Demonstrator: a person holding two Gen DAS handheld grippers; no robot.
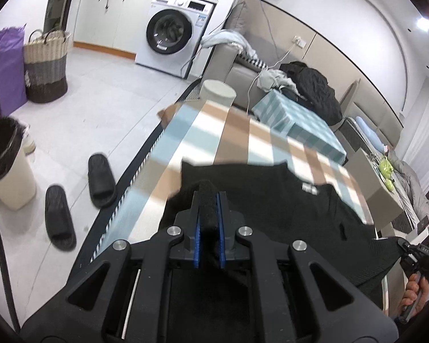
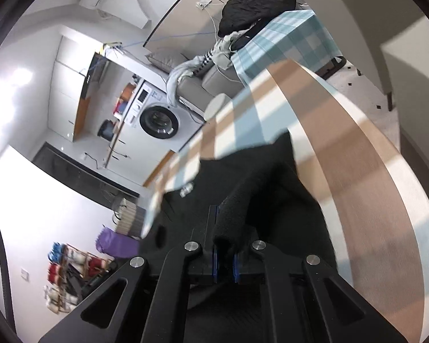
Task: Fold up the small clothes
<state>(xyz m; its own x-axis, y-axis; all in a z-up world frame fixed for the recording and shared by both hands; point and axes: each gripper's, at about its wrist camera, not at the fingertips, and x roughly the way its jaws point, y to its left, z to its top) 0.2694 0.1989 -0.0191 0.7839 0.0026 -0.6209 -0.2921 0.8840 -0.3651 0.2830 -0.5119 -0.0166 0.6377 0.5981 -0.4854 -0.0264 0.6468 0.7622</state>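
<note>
A small black garment (image 1: 271, 197) with a white label lies on the checked tablecloth (image 1: 208, 131), lifted at its near edge. My left gripper (image 1: 209, 200) is shut on a bunched fold of the black garment at its left corner. My right gripper (image 2: 224, 237) is shut on another rolled fold of the same garment (image 2: 271, 188), raised above the cloth (image 2: 343, 148). The right gripper and the hand holding it also show at the far right of the left wrist view (image 1: 417, 257).
A white round stool (image 1: 217, 91) stands at the table's far end. A sofa with a black jacket (image 1: 314, 85) and a checked bundle lies beyond. Black slippers (image 1: 100, 180), a bin (image 1: 5, 163), a basket and a washing machine (image 1: 171, 34) are on the floor left.
</note>
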